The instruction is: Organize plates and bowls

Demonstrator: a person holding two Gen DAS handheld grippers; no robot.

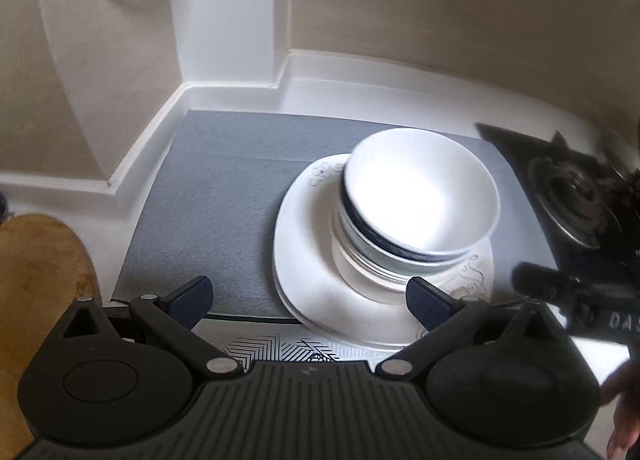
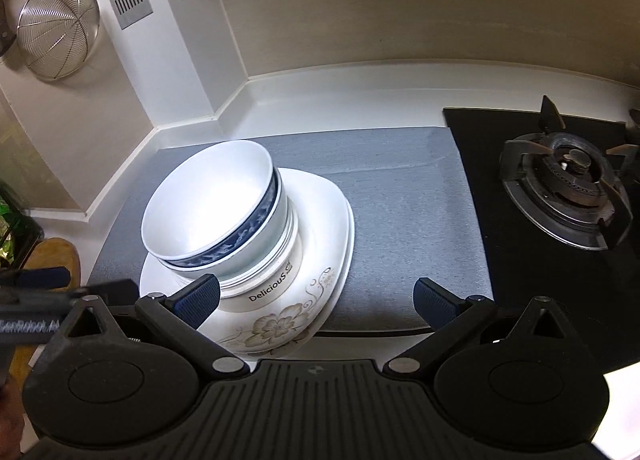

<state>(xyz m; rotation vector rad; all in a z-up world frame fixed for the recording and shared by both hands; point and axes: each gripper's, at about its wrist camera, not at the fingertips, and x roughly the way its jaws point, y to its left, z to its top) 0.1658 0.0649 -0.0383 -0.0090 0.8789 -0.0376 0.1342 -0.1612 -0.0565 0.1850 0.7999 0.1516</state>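
Observation:
A stack of white bowls (image 1: 416,203), the top ones with a blue band, stands on white square plates with a flower print (image 1: 316,272) on a grey mat (image 1: 224,187). In the right wrist view the bowl stack (image 2: 216,215) sits on the plates (image 2: 324,207), the bottom bowl marked "Delicious". My left gripper (image 1: 310,302) is open and empty, just in front of the plates' near edge. My right gripper (image 2: 318,300) is open and empty, in front of the plates' right side.
A black gas hob with a burner (image 2: 564,179) lies right of the grey mat (image 2: 400,195). A wire strainer (image 2: 56,31) hangs on the left wall. A wooden board (image 1: 36,280) lies at the left. The white counter meets the wall behind.

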